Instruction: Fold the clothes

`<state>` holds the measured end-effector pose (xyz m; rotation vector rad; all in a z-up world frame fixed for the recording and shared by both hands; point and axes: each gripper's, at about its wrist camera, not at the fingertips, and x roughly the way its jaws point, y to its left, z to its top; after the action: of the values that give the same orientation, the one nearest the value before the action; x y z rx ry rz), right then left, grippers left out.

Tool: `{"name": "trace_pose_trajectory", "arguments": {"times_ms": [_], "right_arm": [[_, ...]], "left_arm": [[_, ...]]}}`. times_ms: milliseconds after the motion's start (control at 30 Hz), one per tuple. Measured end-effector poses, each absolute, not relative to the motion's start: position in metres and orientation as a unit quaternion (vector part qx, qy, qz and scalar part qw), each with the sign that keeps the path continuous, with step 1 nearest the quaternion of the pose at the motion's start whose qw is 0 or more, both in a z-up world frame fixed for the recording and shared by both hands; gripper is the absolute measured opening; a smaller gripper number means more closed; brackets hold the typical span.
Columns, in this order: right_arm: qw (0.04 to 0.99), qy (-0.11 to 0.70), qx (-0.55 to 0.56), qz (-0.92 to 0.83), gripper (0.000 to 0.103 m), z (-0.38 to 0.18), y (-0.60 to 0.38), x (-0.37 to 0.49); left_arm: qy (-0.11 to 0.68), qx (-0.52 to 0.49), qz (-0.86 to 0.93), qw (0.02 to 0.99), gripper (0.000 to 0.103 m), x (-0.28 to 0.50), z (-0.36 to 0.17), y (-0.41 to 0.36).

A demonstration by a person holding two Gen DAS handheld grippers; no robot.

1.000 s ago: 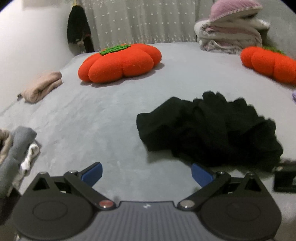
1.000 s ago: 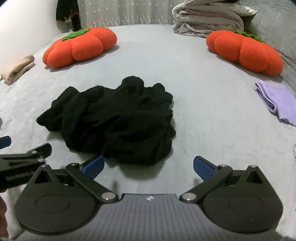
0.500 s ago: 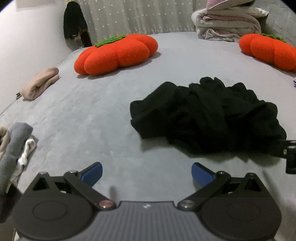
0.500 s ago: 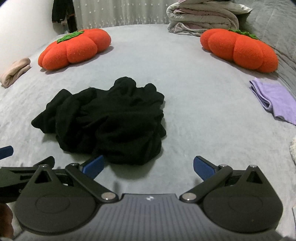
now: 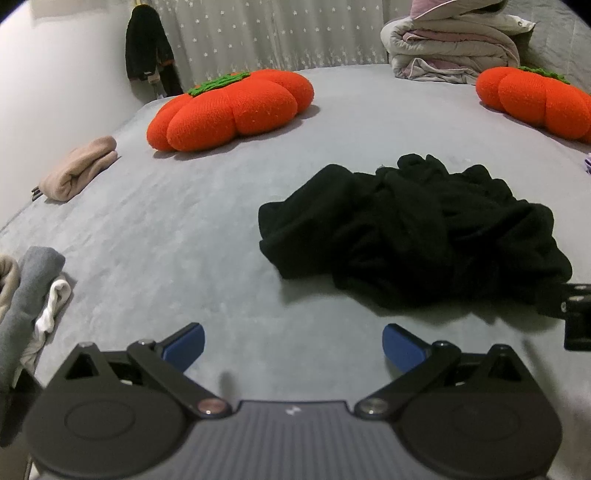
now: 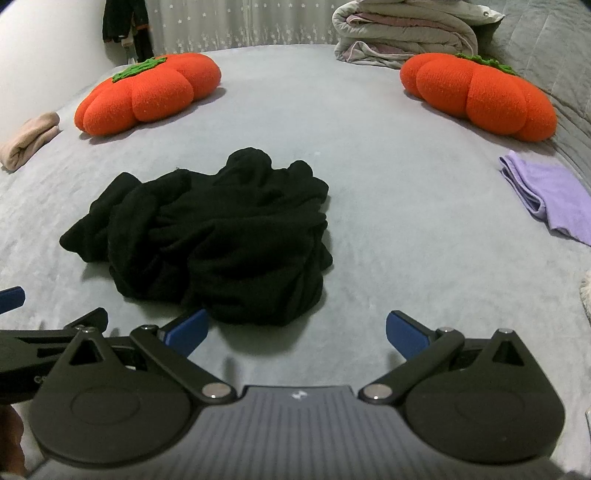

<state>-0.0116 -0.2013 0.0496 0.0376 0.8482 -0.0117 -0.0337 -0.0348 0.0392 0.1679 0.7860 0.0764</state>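
Much of the crumpled black garment (image 6: 207, 236) was hard to read: it lay in a dark heap near the middle of the grey bed (image 6: 369, 166), its folds so uniformly black that sleeves, collar or hem could not be told apart, and no label showed on it. Both claws hovered low over the near part of the bed with their blue-tipped fingers spread wide and nothing between them; the right claw (image 6: 295, 332) sat just short of the heap's near edge, while the left claw (image 5: 291, 343) sat to the heap's left over bare bedding. In the left wrist view a black piece of the other tool (image 5: 576, 314) was cut off at the right edge, and in the right wrist view the left tool's linkage and one blue tip (image 6: 11, 299) poked in at the left edge. A small pale mark on each claw body (image 6: 299, 395) was perhaps a logo, too small to read. Two orange pumpkin cushions (image 6: 147, 92) (image 6: 480, 92) lay well beyond the garment, with a stack of folded quilts (image 6: 406, 29) behind them. A folded lilac cloth (image 6: 550, 199) ran partly out of the frame on the right, a rolled beige item (image 5: 77, 170) lay at the left, and grey and white pieces (image 5: 33, 295) were clipped by the left border. Dark clothing (image 5: 147, 48) hung before a star-dotted curtain (image 5: 277, 33).
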Motion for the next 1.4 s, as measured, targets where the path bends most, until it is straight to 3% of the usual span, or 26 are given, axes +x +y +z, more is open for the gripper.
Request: {"name": "trace_pose_trajectory", "arguments": {"times_ms": [1067,1400], "right_arm": [[0.911,0.413,0.013,-0.001,0.103,0.048,-0.199,-0.01],[0.914,0.406,0.025,0.003,0.103,0.049,-0.208,-0.008]], "left_arm": [[0.384,0.077,0.027,0.92,0.102,-0.031,0.041,-0.032],[0.352,0.074,0.013,0.933,0.102,-0.025,0.05,-0.028]]}}
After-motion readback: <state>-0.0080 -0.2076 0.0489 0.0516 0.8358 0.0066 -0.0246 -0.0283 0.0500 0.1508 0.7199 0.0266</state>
